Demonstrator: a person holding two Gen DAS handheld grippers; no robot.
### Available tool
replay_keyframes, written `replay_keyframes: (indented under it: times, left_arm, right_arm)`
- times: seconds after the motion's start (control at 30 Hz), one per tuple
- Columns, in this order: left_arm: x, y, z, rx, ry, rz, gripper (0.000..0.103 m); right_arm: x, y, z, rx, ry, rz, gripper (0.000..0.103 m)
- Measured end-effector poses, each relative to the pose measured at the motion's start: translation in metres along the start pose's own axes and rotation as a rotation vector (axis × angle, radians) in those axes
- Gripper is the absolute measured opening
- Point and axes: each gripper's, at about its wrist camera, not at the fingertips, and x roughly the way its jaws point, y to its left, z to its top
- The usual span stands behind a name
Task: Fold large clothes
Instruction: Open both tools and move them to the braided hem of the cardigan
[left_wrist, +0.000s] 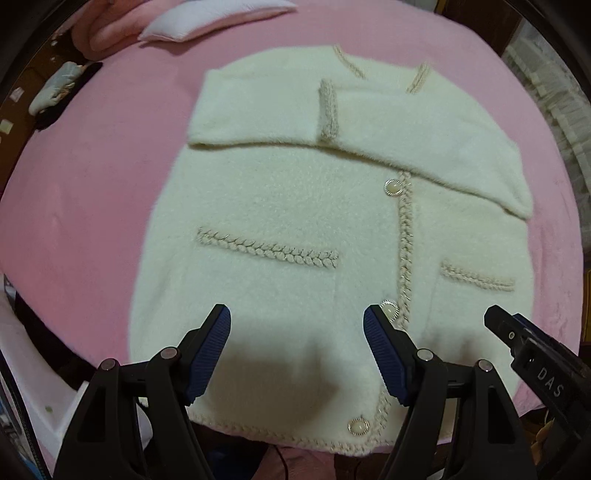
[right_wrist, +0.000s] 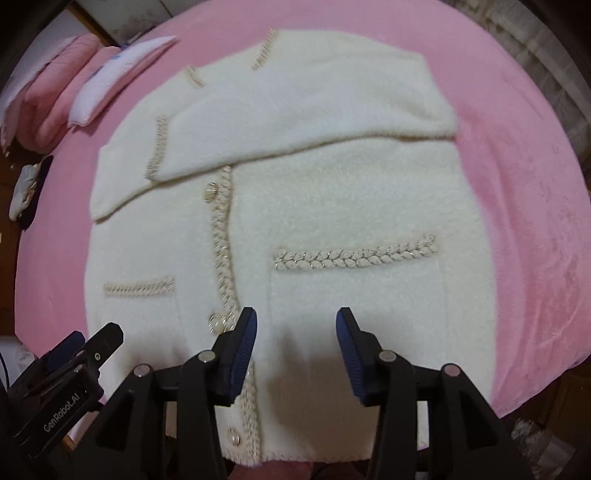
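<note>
A cream fluffy cardigan (left_wrist: 295, 192) (right_wrist: 317, 192) with braided trim and pearl buttons lies front up on a pink bed cover (left_wrist: 92, 192) (right_wrist: 535, 221). Both sleeves are folded across its chest, and its hem lies near the bed's front edge. My left gripper (left_wrist: 297, 321) hovers open above the lower front, near the left pocket, with nothing between its blue pads. Over the lower front by the right pocket hangs my right gripper (right_wrist: 296, 321), open and empty too. Each gripper shows at the edge of the other's view: the right (left_wrist: 496, 317), the left (right_wrist: 107, 332).
A white pillow (left_wrist: 210, 18) (right_wrist: 118, 81) and a pink rolled quilt (right_wrist: 48, 103) lie at the far left of the bed. A small pale and dark object (left_wrist: 55, 92) sits off the left side. Dark floor and clutter show beyond the bed's front edge.
</note>
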Motion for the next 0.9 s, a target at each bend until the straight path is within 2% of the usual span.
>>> replay_keyframes:
  times: [0.07,0.13,0.17,0.27,0.47,0.63,0.83,0.9]
  left_arm:
    - [-0.019,-0.003,-0.013,-0.012,-0.025,-0.02,0.077]
    - [-0.034,-0.013,-0.021,-0.005,-0.043,-0.041,0.077]
    - [-0.043,-0.023,-0.02,0.003,-0.057,-0.036,0.077]
    - [-0.068,-0.026,-0.046,0.025,-0.094,-0.02,0.078]
    - [-0.095,-0.01,-0.09,-0.011,-0.119,-0.039,0.078]
    - [-0.087,0.009,-0.112,-0.065,-0.12,-0.059,0.078]
    - [-0.058,0.049,-0.14,-0.218,-0.138,-0.073,0.078]
    - [-0.042,0.066,-0.152,-0.284,-0.121,-0.103,0.078]
  right_arm:
    - [-0.016,0.005,-0.005,-0.015,-0.046,-0.001,0.052]
    - [-0.036,0.007,-0.024,-0.012,-0.092,-0.009,0.059]
    - [-0.049,0.003,-0.034,-0.004,-0.117,-0.009,0.06]
    - [-0.071,0.011,-0.054,0.022,-0.175,0.015,0.06]
    - [-0.099,-0.007,-0.094,0.067,-0.234,0.084,0.061]
    - [-0.098,-0.026,-0.123,0.117,-0.261,0.119,0.061]
    - [-0.076,-0.062,-0.151,0.221,-0.269,0.186,0.061]
    - [-0.065,-0.075,-0.159,0.243,-0.264,0.24,0.061]
